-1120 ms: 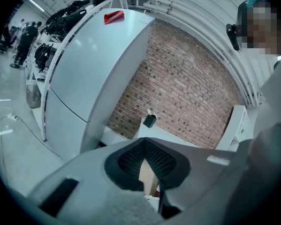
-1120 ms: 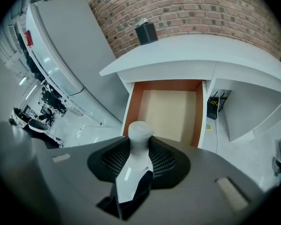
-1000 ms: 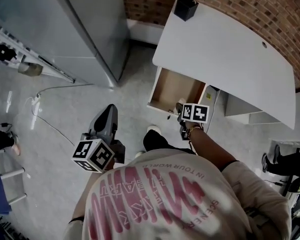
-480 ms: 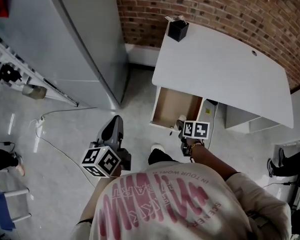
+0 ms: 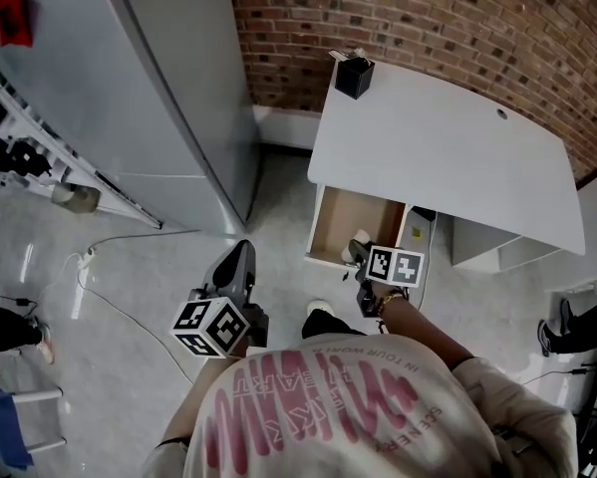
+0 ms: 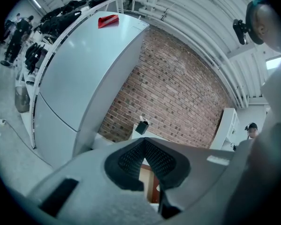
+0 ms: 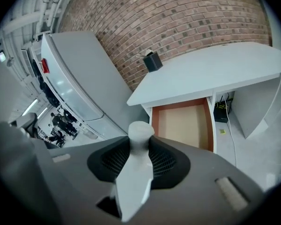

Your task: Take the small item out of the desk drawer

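The near end of the brown-lined open drawer (image 7: pixel 185 123) is hidden behind the right gripper (image 7: pixel 140 146) and the pale grey, round-topped item (image 7: pixel 133 182) clamped in it.

the right gripper (image 7: pixel 139 159) is raised away from the open drawer (image 7: pixel 183 125), and the small white item (image 7: pixel 136 172) clamped in it is lifted above the drawer's front edge.

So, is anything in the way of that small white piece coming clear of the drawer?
Nothing visible is. The right gripper grips the small white item, held up in front of the open drawer.
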### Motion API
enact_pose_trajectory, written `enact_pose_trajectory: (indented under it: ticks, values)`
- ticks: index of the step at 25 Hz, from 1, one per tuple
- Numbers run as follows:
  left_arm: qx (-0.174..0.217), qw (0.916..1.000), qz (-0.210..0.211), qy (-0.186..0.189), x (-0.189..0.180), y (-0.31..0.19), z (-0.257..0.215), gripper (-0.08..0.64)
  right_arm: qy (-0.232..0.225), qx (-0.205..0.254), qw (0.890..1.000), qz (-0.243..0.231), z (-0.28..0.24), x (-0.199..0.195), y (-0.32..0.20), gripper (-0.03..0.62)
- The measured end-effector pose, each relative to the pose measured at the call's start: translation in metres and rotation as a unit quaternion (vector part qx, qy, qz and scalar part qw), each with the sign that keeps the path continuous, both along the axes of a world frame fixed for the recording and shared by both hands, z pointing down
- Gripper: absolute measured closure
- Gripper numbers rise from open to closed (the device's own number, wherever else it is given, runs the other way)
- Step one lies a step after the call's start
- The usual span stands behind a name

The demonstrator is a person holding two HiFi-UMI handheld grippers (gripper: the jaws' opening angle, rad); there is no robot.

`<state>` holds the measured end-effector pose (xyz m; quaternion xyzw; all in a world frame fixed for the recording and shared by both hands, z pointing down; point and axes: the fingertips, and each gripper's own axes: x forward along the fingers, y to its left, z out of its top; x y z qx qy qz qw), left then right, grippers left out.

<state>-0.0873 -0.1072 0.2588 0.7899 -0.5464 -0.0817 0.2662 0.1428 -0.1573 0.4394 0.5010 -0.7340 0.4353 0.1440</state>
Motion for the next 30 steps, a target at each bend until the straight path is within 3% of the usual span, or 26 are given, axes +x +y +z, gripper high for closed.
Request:
enact_pose_trajectory:
  ticks: [15,30]
  values:
    - [0.026,0.9997,-0.001,0.003,0.003,0.024,-0.019,0.557,-0.088,0.092,0.992,0.001,-0.094,-0.028,-0.001,0.454]
    - [0.051,0.9986,-0.009,0.012,0.0,0.057,-0.035,0.558,-0.175,0.157,0.972,-0.018,-0.176,-0.051,0.032,0.454]
